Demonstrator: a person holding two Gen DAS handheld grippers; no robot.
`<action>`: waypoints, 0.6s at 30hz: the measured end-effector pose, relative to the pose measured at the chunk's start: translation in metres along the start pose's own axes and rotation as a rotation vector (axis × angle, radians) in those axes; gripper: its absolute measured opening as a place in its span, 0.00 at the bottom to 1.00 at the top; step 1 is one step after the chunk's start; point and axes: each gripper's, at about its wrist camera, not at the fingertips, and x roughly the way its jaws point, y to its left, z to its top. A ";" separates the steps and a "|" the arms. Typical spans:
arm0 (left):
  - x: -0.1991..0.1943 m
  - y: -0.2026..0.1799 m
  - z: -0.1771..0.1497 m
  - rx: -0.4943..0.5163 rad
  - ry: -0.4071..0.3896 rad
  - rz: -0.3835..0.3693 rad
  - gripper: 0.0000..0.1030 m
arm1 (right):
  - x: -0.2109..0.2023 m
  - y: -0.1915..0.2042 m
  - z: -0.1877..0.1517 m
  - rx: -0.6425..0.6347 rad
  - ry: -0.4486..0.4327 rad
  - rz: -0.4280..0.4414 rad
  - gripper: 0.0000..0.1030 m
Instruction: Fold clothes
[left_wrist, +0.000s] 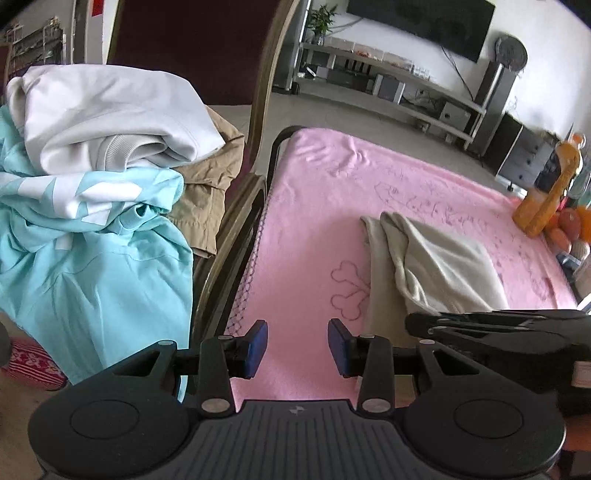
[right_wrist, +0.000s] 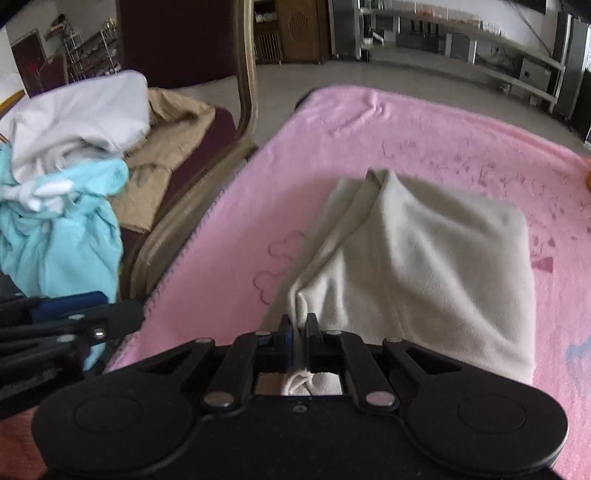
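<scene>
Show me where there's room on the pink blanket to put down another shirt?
The pink blanket is bare on its far half, beyond the cream garment, and in a strip between that garment and the chair. It is crowded at the right edge by the orange bottle and fruit, and the chair seat is heaped with clothes.

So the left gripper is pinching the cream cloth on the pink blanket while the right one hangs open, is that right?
No, the sides are swapped. In the right wrist view the right gripper is shut on the cream cloth lying on the pink blanket; in the left wrist view the left gripper is open and holds nothing.
</scene>
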 end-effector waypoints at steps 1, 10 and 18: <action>0.000 0.001 0.000 -0.011 -0.005 -0.006 0.37 | -0.007 0.001 0.002 -0.001 -0.016 0.006 0.06; 0.002 0.006 0.002 -0.040 -0.001 -0.003 0.37 | -0.001 0.001 0.009 -0.005 0.041 0.148 0.11; 0.007 -0.006 0.003 0.002 -0.010 -0.065 0.25 | -0.051 -0.086 -0.004 0.250 0.044 0.343 0.28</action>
